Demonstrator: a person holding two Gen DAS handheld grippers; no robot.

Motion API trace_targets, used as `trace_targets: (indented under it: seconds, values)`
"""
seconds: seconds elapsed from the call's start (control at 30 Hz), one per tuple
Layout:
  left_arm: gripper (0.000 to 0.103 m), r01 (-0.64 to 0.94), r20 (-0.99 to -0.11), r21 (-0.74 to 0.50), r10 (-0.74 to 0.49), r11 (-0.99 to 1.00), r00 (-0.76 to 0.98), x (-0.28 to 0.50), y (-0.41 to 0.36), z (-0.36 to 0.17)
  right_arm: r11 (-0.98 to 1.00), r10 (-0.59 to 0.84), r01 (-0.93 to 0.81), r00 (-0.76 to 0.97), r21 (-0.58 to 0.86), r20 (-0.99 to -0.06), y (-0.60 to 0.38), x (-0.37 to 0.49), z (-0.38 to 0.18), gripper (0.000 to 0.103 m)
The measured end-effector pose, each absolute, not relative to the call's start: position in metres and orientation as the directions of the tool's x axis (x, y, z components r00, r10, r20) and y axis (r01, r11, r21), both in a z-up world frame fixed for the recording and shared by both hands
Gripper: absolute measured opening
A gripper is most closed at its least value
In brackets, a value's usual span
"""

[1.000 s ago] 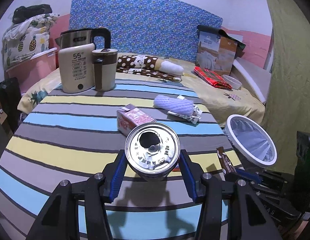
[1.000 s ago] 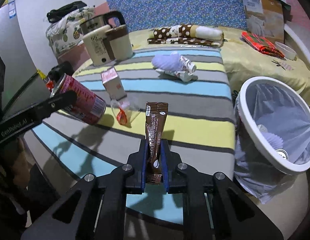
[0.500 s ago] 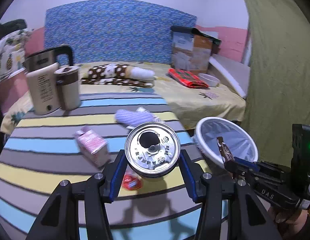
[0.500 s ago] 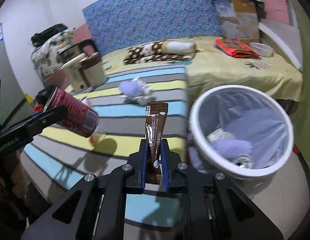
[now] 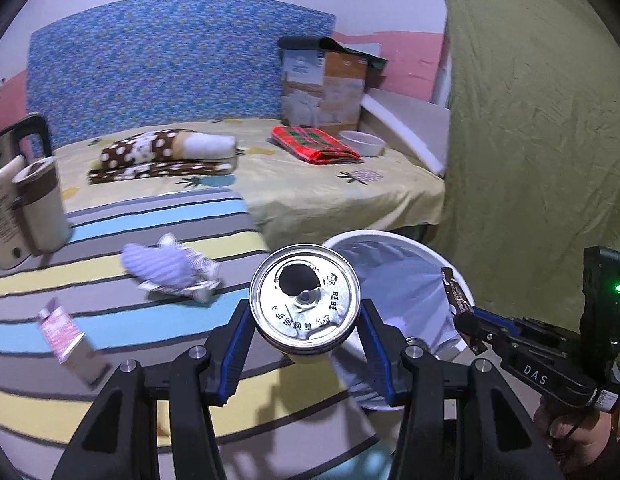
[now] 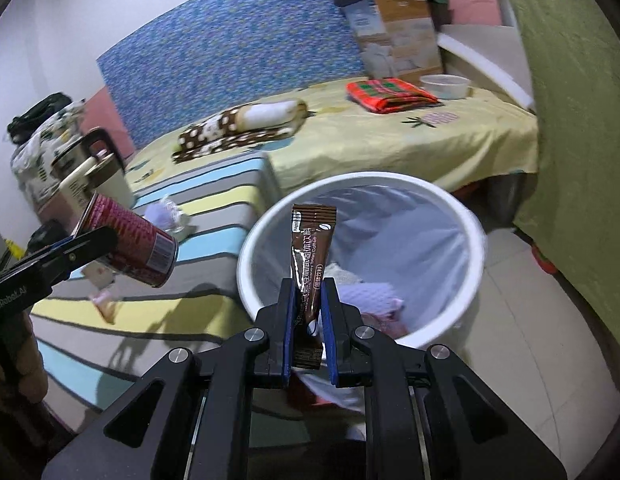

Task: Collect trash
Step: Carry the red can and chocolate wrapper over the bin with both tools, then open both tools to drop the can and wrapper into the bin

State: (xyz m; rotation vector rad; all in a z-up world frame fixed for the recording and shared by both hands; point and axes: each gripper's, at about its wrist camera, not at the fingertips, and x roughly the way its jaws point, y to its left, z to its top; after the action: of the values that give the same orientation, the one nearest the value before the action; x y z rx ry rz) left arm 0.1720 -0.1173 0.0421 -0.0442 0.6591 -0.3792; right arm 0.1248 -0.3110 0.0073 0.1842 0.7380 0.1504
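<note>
My left gripper (image 5: 304, 320) is shut on a red drink can (image 5: 304, 305), whose opened silver top faces the camera; the can (image 6: 130, 240) also shows at the left of the right wrist view. My right gripper (image 6: 308, 308) is shut on a brown coffee sachet (image 6: 311, 248) that stands upright between its blue pads. The sachet (image 5: 453, 292) hangs over the white trash bin (image 6: 246, 256), which holds a clear liner and several scraps. The bin (image 5: 449, 258) stands just right of the striped table (image 5: 110, 240).
On the table lie a lilac foam net with a crumpled wrapper (image 5: 166, 272), a small pink carton (image 5: 66, 334), and a kettle with a cup (image 5: 26, 208) at the left. A bed (image 5: 329, 184) with a cardboard box lies behind; a green curtain (image 5: 529, 120) hangs at right.
Both grippers have swung to the right, away from the table middle toward the bin. The sachet now hangs over the bin's mouth, and the can is near its rim.
</note>
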Motion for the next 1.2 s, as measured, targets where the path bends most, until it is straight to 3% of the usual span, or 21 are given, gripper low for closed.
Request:
trace_targets:
  seconds: [0.47, 1.2]
  values:
    - [0.052, 0.398, -0.627, -0.189, -0.423, 0.898, 0.654, 0.217, -0.173, 0.013, 0.976, 0.140, 0.018, 0.711, 0.217, -0.689, -0.345, 0.137, -0.009, 0.015]
    - [0.053, 0.410, -0.645, -0.218, -0.446, 0.885, 0.621, 0.249, -0.185, -0.008, 0.977, 0.124, 0.043, 0.683, 0.209, -0.720, -0.354, 0.145, -0.019, 0.016]
